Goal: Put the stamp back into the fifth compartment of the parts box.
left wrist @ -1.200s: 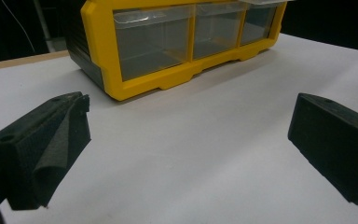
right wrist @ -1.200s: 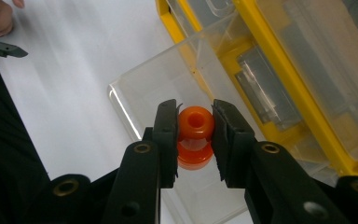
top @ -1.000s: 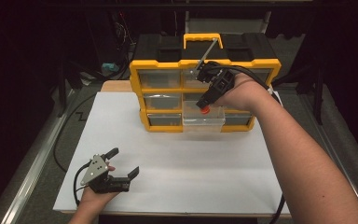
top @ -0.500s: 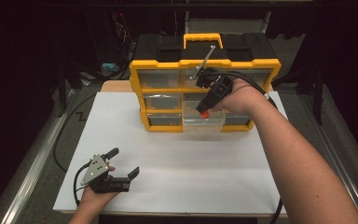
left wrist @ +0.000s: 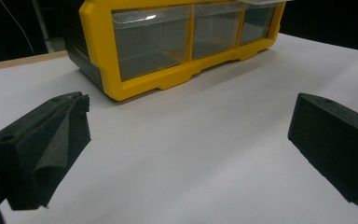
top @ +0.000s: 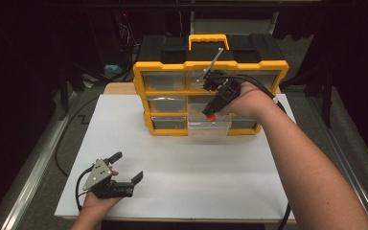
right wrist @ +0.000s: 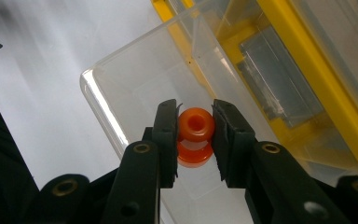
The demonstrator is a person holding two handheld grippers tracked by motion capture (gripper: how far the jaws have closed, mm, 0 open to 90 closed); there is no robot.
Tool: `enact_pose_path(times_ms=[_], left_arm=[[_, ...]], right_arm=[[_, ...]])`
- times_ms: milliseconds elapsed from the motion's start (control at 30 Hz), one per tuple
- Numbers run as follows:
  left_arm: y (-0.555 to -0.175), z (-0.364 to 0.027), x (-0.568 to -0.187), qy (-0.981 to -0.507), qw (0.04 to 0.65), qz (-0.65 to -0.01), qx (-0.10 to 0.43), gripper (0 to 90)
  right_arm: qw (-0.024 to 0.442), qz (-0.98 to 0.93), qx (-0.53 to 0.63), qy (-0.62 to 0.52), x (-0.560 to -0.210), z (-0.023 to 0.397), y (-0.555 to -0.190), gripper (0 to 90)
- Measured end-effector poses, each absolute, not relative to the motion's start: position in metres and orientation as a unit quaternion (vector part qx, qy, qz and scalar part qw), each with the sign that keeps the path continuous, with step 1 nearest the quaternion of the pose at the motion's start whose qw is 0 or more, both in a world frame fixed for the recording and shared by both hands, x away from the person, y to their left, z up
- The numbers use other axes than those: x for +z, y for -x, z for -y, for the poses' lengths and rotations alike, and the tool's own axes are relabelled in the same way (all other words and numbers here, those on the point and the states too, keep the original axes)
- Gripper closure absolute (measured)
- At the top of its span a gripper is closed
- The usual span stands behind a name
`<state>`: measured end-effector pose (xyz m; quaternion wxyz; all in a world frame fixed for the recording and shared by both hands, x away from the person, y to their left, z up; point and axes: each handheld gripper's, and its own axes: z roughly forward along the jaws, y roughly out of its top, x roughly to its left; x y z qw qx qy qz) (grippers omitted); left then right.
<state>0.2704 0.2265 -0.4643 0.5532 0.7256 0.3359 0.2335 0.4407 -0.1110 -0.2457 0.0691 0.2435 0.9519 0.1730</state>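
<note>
Nearest the person, well in front of the yellow organiser (top: 211,98), the left tool (top: 127,167) rests in a hand on the white sheet (top: 187,172) that covers the bench, its jaws spread wide with nothing between them; in the left gripper view the organiser's bottom row of clear drawers stands beyond the two black pads (left wrist: 51,149). Farther off, at the organiser's front, the right tool (right wrist: 195,133) is clamped on a small orange spool (right wrist: 195,135). The spool is glossy, translucent orange plastic, a short round body with a hole through its centre and a wider flange below, the pads pressing its two sides. It hangs over the open clear drawer (right wrist: 135,88) that is pulled out from the organiser's lowest row, above the drawer's see-through floor; whether it touches that floor cannot be told. In the high view the spool shows as a red-orange dot (top: 211,116) at the tip of the right tool, just above the drawer's rim. Behind it rise the organiser's yellow frame, its upper drawers, and the black top with a yellow handle (top: 208,40)
</note>
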Motion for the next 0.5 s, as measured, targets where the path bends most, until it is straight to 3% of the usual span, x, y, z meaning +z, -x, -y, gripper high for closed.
enact_pose_path(times_ms=[100, 167, 267, 500], left_arm=[[-0.2705, -0.2267, -0.4643, -0.726, 0.553, -0.336, 0.233, 0.4], [-0.2703, -0.2268, -0.4642, -0.726, 0.554, -0.336, 0.233, 0.3], [-0.2705, -0.2269, -0.4643, -0.725, 0.554, -0.337, 0.233, 0.3], [-0.2706, -0.2266, -0.4644, -0.725, 0.554, -0.337, 0.233, 0.3]], right_arm=[[0.070, -0.952, 0.173, -0.245, -0.2459, 0.1105, -0.4412, 69.7], [0.068, -0.949, 0.180, -0.249, -0.2447, 0.1103, -0.4421, 53.3], [0.072, -0.947, 0.189, -0.250, -0.2419, 0.1110, -0.4410, 46.1], [0.072, -0.945, 0.192, -0.257, -0.2366, 0.1175, -0.4360, 40.4]])
